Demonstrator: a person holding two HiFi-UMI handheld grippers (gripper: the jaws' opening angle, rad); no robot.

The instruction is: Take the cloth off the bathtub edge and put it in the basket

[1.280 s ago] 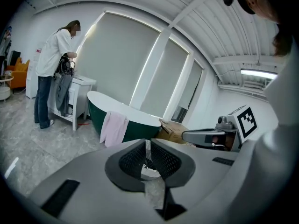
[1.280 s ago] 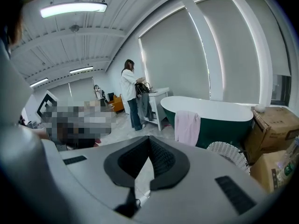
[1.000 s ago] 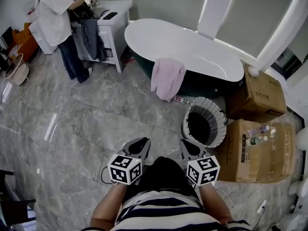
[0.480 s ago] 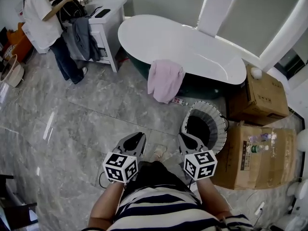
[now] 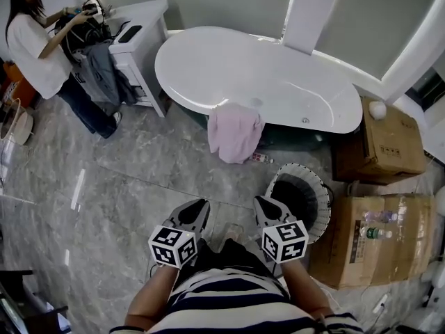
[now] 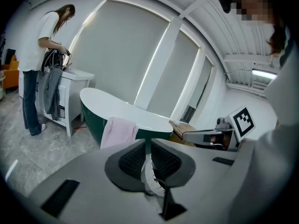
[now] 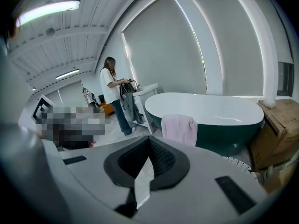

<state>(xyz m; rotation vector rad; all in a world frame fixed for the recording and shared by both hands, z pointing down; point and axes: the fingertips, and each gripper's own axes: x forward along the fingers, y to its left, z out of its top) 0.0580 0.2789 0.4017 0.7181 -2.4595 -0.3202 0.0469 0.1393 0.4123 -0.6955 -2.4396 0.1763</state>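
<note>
Nearest, the left gripper and right gripper are hanging side by side over the floor, both with jaws closed on nothing. Just beyond the right one, the basket is standing between the grippers and the bathtub. Farther on, the cloth is draping over the tub's near rim, well apart from both grippers. Risks: closed jaws arriving unopened would be nudging the cloth off the rim, and a shallow pinch would be letting it slip short of the basket.
</note>
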